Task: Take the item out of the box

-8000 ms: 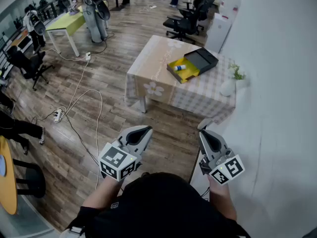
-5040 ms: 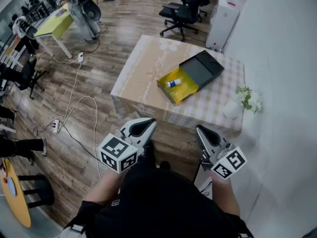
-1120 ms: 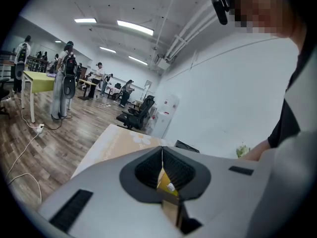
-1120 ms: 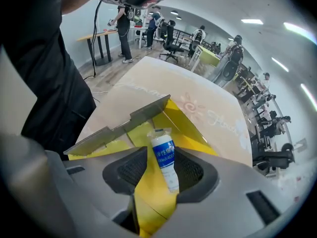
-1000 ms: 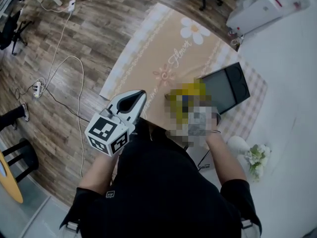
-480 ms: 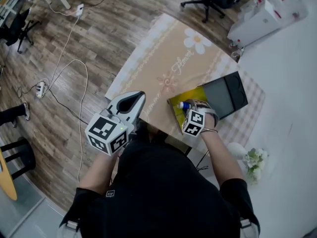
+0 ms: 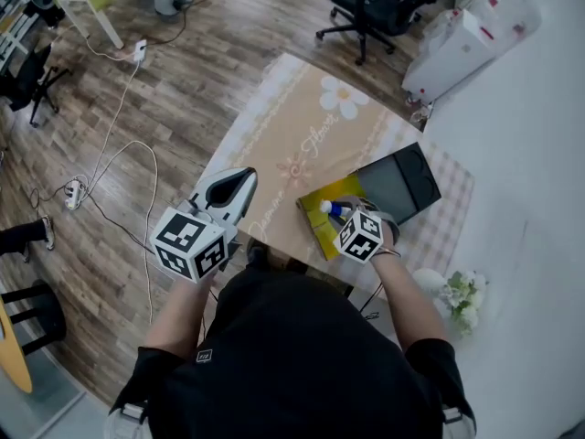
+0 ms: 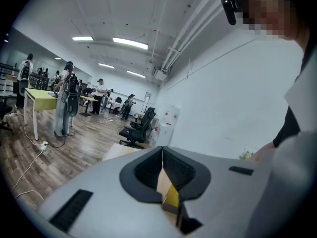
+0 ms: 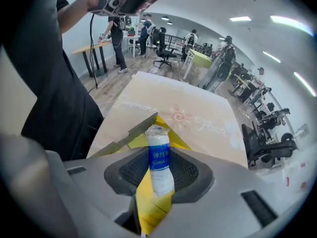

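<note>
An open box (image 7: pixel 315 230) with a yellow inside and a dark lid (image 7: pixel 395 183) folded back lies on the table's near right part. My right gripper (image 7: pixel 344 212) points steeply down over the box. Its jaws have just been closing and now grip a small white roll with a blue label (image 7: pixel 328 208). In the right gripper view the roll (image 9: pixel 157 135) stands between the pads of that gripper (image 9: pixel 159 168), above the yellow box (image 9: pixel 148 202). My left gripper (image 7: pixel 243 176) hangs off the table's near left edge, its jaws together and nothing held (image 8: pixel 162 150).
The table (image 7: pixel 302 126) carries a beige flower-print cloth. A white vase with flowers (image 7: pixel 450 291) stands by its near right corner, close to the wall. Office chairs (image 7: pixel 370 12) and a white cabinet (image 7: pixel 462 39) are beyond it. Cables (image 7: pixel 119 163) run over the wooden floor at left.
The right gripper reached into the box, closed on the roll and has risen a little with it. The left gripper has also risen slightly.
</note>
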`<state>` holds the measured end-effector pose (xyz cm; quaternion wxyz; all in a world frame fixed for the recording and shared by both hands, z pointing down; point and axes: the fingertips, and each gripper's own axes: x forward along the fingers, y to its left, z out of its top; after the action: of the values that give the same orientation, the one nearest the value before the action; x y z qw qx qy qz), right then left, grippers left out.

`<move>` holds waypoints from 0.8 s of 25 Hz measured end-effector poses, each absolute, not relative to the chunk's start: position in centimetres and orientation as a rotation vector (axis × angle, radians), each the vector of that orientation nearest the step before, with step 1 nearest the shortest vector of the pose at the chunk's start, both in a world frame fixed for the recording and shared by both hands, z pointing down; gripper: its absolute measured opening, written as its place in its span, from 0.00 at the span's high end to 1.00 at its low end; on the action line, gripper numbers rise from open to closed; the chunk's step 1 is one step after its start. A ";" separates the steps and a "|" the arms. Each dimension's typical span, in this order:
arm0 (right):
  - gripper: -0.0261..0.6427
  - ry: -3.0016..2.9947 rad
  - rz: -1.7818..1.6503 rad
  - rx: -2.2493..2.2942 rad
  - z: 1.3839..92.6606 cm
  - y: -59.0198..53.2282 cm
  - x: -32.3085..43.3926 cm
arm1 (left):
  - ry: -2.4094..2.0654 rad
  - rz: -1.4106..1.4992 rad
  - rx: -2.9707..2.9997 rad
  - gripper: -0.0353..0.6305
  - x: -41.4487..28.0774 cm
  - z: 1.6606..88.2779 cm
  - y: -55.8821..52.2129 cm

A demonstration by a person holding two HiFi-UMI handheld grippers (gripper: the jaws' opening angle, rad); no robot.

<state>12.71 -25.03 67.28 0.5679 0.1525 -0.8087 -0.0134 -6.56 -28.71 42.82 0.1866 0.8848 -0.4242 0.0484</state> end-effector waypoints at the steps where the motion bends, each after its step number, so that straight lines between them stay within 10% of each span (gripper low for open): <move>1: 0.75 -1.921 -0.019 0.375 66.5 -25.2 12.7 | -1.186 0.137 2.504 0.92 -6.2 42.5 -28.8; 20: 0.76 -2.414 0.043 0.694 47.6 -26.4 12.1 | -0.971 0.141 2.723 0.92 1.2 37.4 -29.8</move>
<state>12.11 -26.42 47.56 0.3094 0.2628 -0.9138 0.0162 1.20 -29.82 37.39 0.1232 0.9336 -0.3331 0.0482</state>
